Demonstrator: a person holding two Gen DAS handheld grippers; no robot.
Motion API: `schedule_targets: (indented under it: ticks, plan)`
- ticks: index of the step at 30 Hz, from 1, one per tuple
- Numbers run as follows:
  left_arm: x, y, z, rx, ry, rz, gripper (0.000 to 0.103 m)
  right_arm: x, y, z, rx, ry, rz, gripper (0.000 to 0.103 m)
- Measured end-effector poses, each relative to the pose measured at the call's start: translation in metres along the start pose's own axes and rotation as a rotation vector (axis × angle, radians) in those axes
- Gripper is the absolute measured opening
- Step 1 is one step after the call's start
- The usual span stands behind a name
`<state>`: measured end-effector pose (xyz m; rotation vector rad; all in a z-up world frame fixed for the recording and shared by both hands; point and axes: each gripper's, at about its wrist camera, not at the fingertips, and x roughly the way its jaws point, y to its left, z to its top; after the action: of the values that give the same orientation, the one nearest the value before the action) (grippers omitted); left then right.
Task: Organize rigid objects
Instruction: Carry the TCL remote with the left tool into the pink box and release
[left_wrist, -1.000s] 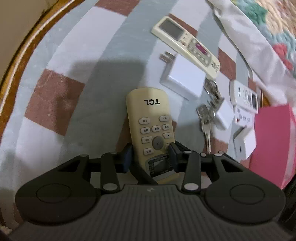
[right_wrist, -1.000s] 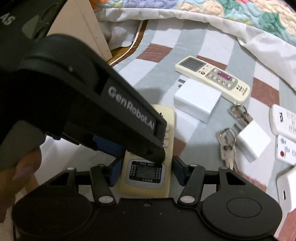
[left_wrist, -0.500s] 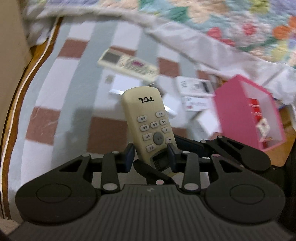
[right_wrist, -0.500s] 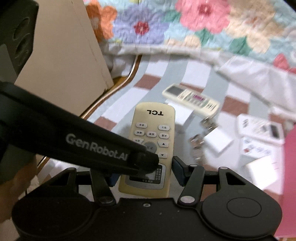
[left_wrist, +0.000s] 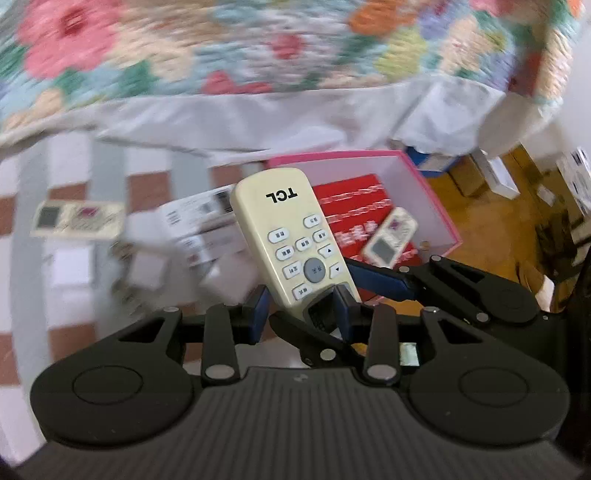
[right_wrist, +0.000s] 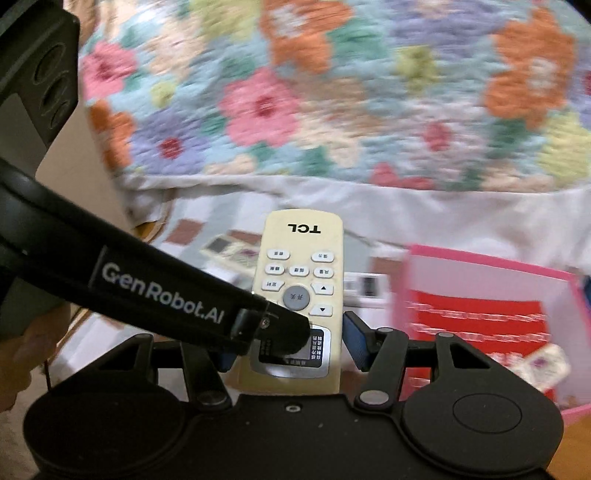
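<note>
Both grippers hold one cream-yellow TCL remote control (left_wrist: 295, 236) at its display end, clear of the bedspread. The left gripper (left_wrist: 301, 308) has its blue pads pressed against the remote's two long edges. The right gripper (right_wrist: 291, 341) also has the remote's display end between its blue pads; the pad on the right of that view lies close against the edge, but the other is hidden behind the left gripper's black finger, so a firm clamp there cannot be told.

The remote's far end points over the near edge of an open pink cardboard box (left_wrist: 436, 206), which sits at the edge of the grey, white and brown checked bedspread (left_wrist: 74, 295). Inside the box lie a red packet (left_wrist: 351, 206) and a small cream remote (left_wrist: 389, 240). More remotes and white blocks lie blurred on the bedspread, left of the box.
</note>
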<state>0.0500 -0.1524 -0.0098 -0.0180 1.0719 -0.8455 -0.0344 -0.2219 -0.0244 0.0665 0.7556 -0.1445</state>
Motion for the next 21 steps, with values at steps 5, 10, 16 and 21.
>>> schedule_targets:
  ticks: [5,10,16,21]
  plan:
    - [0.040,-0.044,0.025,0.031,0.038,-0.043,0.036,-0.004,-0.048,-0.003,0.016,0.009,-0.104,0.062]
    - [0.100,-0.078,0.057,0.015,0.147,-0.074,0.037,0.009,-0.103,-0.004,0.086,0.067,-0.146,0.062]
    - [0.175,-0.088,0.072,-0.036,0.263,-0.016,0.036,0.057,-0.171,-0.013,0.264,0.221,-0.079,0.062]
    - [0.198,-0.088,0.061,0.022,0.248,0.068,0.036,0.087,-0.180,-0.022,0.285,0.259,-0.041,0.061]
